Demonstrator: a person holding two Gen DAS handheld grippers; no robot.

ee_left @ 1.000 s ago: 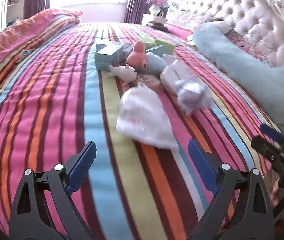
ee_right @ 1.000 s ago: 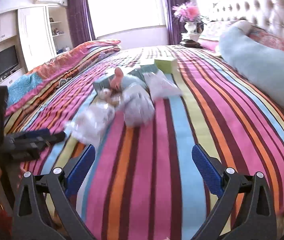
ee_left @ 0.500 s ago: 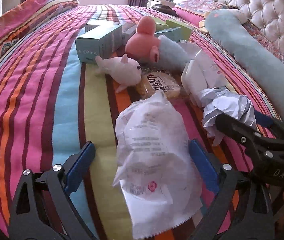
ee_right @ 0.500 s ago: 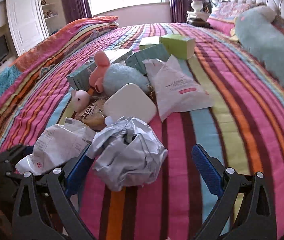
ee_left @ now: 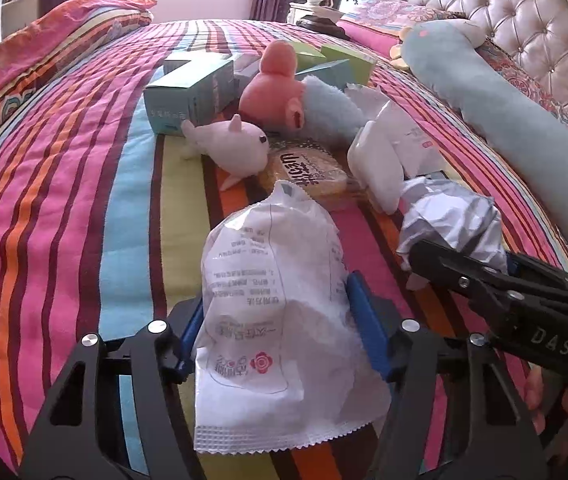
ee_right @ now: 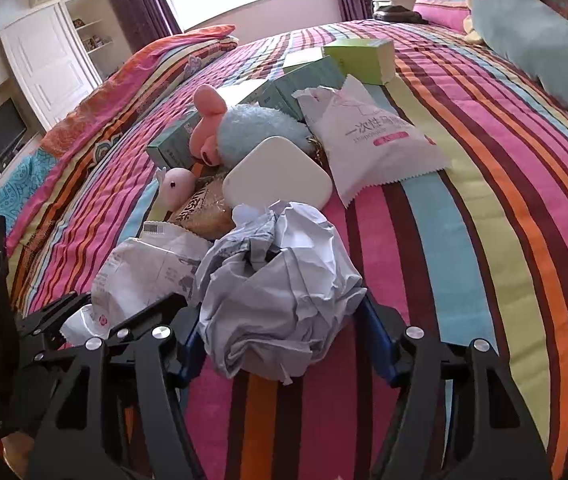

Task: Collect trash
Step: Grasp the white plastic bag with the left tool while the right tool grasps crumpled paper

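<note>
A white printed wrapper [ee_left: 280,312] lies on the striped bedspread [ee_left: 84,200], between the blue pads of my left gripper [ee_left: 280,304]. The jaws are closing and both pads press its sides. To its right is a crumpled ball of grey-white paper [ee_right: 280,292], held between the pads of my right gripper [ee_right: 282,324], whose jaws are also closing on it. In the left wrist view the right gripper [ee_left: 483,276] comes in from the right onto the paper ball [ee_left: 451,216]. In the right wrist view the left gripper [ee_right: 84,316] sits at the lower left by the wrapper [ee_right: 144,272].
Behind the trash lie a white whale toy [ee_left: 236,148], a pink and blue plush [ee_left: 280,88], a snack pack [ee_left: 303,172], a white square case [ee_right: 276,176], a white pouch [ee_right: 371,140], teal boxes [ee_left: 188,96] and a green box [ee_right: 359,60]. A long blue plush [ee_left: 503,120] lies by the tufted headboard [ee_left: 523,20].
Both grippers moved forward and down over the bed to the trash, then their jaws narrowed: the left onto the white wrapper, the right onto the crumpled paper ball.
</note>
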